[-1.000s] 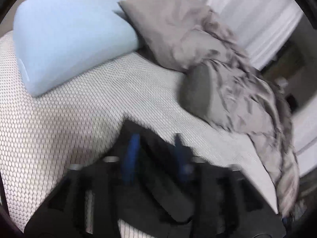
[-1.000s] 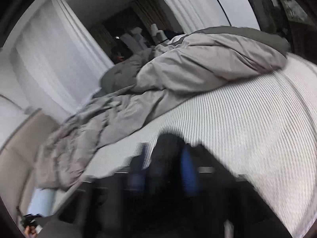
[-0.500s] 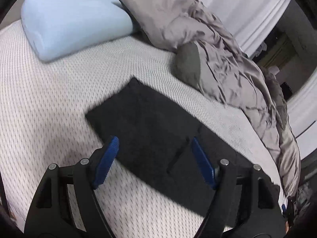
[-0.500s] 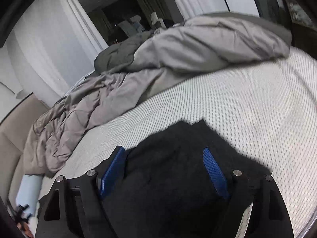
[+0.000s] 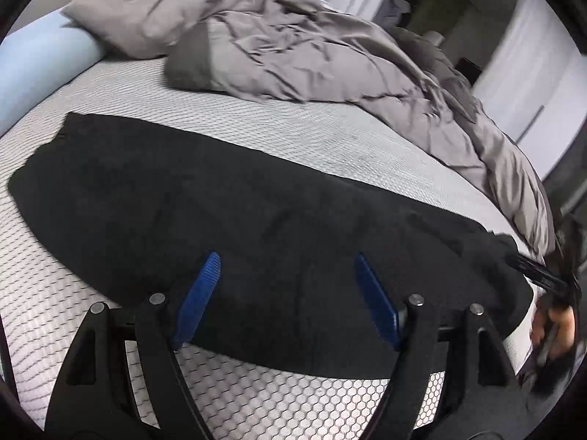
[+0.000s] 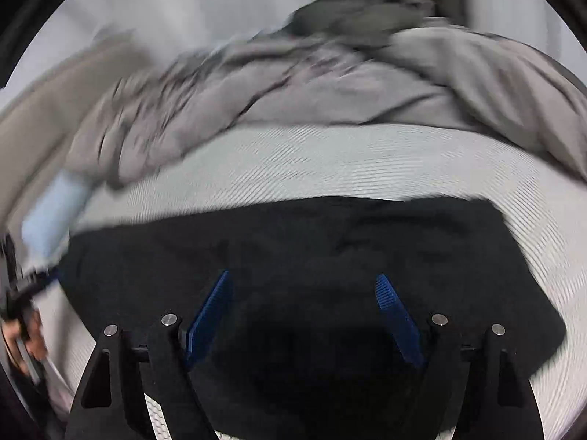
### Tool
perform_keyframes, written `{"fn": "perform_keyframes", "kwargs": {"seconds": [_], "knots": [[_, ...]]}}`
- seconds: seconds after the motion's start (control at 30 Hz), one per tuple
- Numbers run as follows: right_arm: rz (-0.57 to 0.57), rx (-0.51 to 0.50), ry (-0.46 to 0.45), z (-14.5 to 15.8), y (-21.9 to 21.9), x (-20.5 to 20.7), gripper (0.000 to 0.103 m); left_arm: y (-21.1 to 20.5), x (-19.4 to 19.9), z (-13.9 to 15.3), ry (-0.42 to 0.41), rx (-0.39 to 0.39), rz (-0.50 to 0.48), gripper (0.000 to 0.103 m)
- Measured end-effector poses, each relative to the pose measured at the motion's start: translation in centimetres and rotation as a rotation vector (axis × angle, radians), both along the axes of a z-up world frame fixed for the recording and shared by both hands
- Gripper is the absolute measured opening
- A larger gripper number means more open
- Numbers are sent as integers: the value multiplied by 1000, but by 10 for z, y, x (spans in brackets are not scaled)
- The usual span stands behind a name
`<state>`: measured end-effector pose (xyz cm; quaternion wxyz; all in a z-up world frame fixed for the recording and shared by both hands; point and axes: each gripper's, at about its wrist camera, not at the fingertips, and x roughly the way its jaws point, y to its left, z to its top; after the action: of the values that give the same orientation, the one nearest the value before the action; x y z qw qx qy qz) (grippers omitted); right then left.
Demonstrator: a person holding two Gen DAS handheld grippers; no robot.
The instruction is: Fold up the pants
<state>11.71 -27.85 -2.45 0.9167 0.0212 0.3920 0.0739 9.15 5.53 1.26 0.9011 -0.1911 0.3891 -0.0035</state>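
Black pants (image 5: 227, 198) lie flat in a long folded band across the white textured mattress (image 5: 312, 135). My left gripper (image 5: 286, 262) hovers over the near edge of the band, open, its blue pads (image 5: 200, 297) spread wide with only cloth below them. In the right wrist view the same pants (image 6: 330, 242) fill the lower half. My right gripper (image 6: 302, 280) is open above them, blue pads (image 6: 398, 321) wide apart, nothing pinched. The other gripper and a hand (image 5: 550, 326) show at the right edge of the left wrist view.
A crumpled grey duvet (image 5: 330, 55) lies heaped along the far side of the bed, with a grey pillow (image 5: 139, 11) and a light blue pillow (image 5: 40, 66) at the far left. White curtains (image 6: 146, 7) hang behind. Bare mattress lies between pants and duvet.
Both grippers let go of the black cloth, opened wide and swung back along the bed. The pants now lie flat as a long band.
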Motion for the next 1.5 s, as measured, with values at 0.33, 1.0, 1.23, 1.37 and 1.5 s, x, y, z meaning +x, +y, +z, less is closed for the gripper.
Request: {"fn": "perform_keyframes", "kwargs": {"seconds": [0.33, 1.0, 1.23, 1.37, 1.5], "knots": [[475, -259, 173, -49, 111, 106, 74, 13, 19, -23, 51, -9, -28, 74], [201, -334, 8, 6, 42, 122, 42, 54, 20, -40, 132, 44, 55, 76], [34, -370, 123, -3, -48, 107, 59, 63, 19, -50, 150, 8, 80, 76], [156, -429, 127, -7, -32, 109, 62, 60, 18, -50, 152, 22, 88, 76], [266, -534, 168, -26, -4, 120, 73, 57, 19, -51, 158, 45, 77, 76]]}}
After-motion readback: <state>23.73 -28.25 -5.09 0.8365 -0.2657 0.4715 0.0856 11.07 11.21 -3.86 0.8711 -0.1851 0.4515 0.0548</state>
